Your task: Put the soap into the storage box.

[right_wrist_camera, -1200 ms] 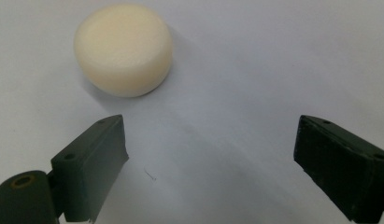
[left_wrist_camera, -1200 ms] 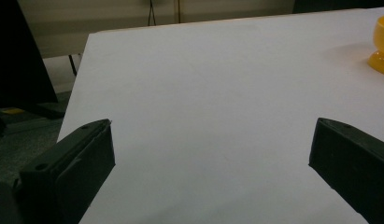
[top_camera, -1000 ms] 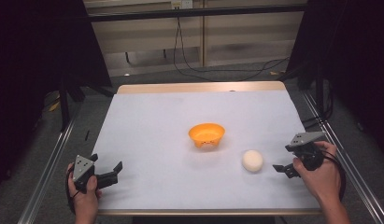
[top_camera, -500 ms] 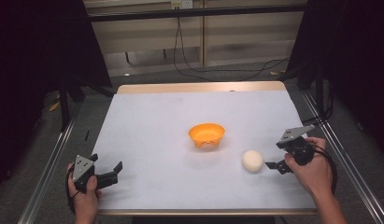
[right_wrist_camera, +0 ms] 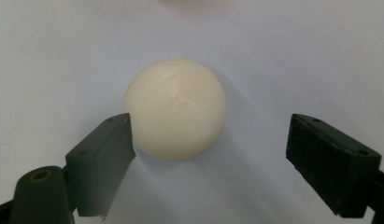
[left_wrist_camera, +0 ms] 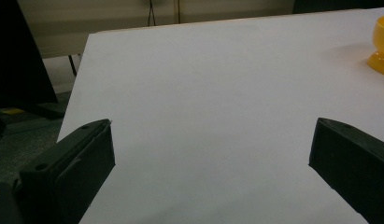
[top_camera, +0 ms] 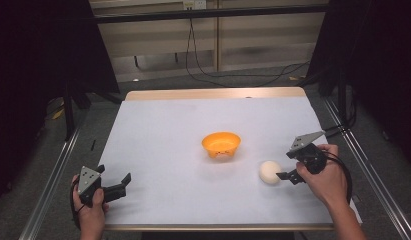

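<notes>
A cream ball (top_camera: pixel 269 172) lies on the white table (top_camera: pixel 163 135), right of the middle. My right gripper (top_camera: pixel 284 176) is at the ball's right side, open, and its jaws have just been closing. In the right gripper view the ball (right_wrist_camera: pixel 175 108) sits just ahead of the right gripper (right_wrist_camera: pixel 210 126); the left jaw is close by the ball's lower edge and the right jaw stands well apart from it. An orange bowl (top_camera: pixel 221 144) stands upright at the table's middle. My left gripper (top_camera: pixel 123 183) rests open near the front left corner, with nothing between its jaws (left_wrist_camera: pixel 213 135).
The orange bowl (left_wrist_camera: pixel 382 44) shows at the right edge of the left gripper view. Metal rails (top_camera: pixel 53 175) run along both sides of the table, and cables lie on the floor (top_camera: pixel 233 75) beyond its far edge.
My right hand has moved left toward the ball, and its jaws now reach the ball's side. The left hand, the bowl and the ball have stayed where they were.
</notes>
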A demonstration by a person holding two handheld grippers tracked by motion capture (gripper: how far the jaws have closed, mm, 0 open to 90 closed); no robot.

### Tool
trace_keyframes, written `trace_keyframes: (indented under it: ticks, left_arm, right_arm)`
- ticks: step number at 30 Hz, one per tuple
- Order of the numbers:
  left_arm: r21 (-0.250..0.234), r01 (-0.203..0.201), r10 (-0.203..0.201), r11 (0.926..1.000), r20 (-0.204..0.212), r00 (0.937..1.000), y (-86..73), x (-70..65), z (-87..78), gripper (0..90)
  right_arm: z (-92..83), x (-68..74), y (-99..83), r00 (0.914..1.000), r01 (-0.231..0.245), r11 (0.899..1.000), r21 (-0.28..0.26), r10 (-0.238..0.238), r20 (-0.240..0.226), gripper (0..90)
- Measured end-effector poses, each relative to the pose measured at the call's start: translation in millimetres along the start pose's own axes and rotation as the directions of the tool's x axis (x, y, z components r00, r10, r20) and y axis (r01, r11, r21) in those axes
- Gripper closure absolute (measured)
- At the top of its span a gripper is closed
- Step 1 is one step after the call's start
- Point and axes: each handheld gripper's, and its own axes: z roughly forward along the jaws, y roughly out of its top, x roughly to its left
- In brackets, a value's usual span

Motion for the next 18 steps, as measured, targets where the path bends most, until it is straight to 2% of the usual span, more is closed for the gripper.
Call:
trace_keyframes:
  ticks: [4, 5, 9, 10, 18]
  left_arm:
    - [-0.001, 0.001, -0.001, 1.0, 0.007, 1.0, -0.1, 0.3, 0.1, 0.0]
    - [-0.001, 0.001, -0.001, 1.0, 0.007, 1.0, 0.0, 0.3, 0.1, 0.0]
    - [-0.001, 0.001, -0.001, 1.0, 0.007, 1.0, -0.1, 0.3, 0.1, 0.0]
    - [-0.001, 0.001, -0.001, 1.0, 0.007, 1.0, -0.1, 0.3, 0.1, 0.0]
    - [0.0, 0.004, -0.004, 1.0, 0.006, 1.0, -0.1, 0.0, 0.2, 0.0]
  right_arm:
    - [3.1, 2.1, 3.4, 0.9998, -0.009, 1.0, 0.013, 0.01, -0.019, 15.2]
    - [4.5, 1.5, 4.1, 0.9998, 0.004, 1.0, 0.01, -0.003, -0.02, 15.3]
    - [6.6, 3.2, 6.2, 0.9995, -0.007, 1.0, 0.017, 0.008, -0.03, 16.6]
    - [7.6, 2.4, 6.7, 0.9993, 0.004, 1.0, 0.013, -0.003, -0.037, 17.3]
    - [13.2, 4.9, 12.9, 0.9984, 0.005, 1.0, 0.022, -0.003, -0.057, 17.2]
